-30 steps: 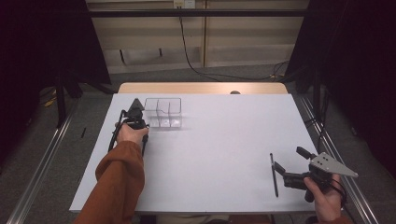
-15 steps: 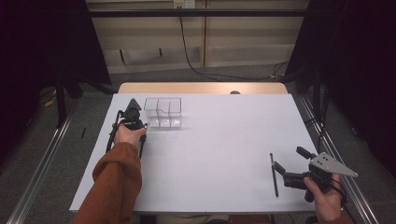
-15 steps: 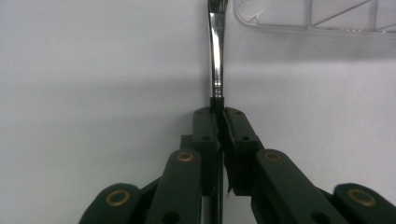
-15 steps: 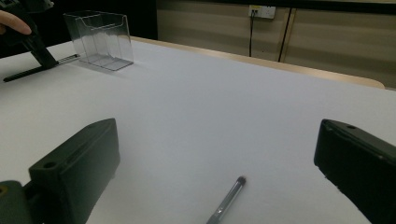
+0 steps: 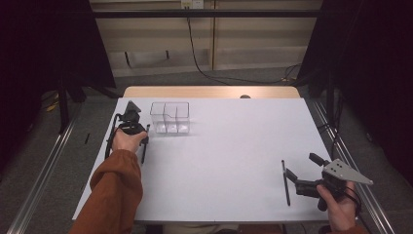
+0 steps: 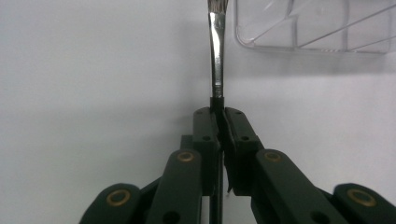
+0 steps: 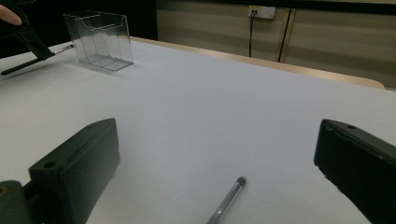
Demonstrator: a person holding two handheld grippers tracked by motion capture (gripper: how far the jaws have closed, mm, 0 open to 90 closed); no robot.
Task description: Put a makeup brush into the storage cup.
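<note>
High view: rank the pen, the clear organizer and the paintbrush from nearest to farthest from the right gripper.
From the right gripper:
1. Pen, lying on the table just beyond its open jaws, near right.
2. Clear organizer, far left of the table.
3. Paintbrush, held in the left gripper, just left of the organizer.

white table (image 5: 219,161) | on it: clear organizer (image 5: 170,117), far-left; dark pen (image 5: 285,182), near-right

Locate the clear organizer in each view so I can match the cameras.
High view: organizer upper left, right of the left gripper.
Left gripper view: top right corner.
Right gripper view: top left.
Shared landmark: the brush beside it.
</note>
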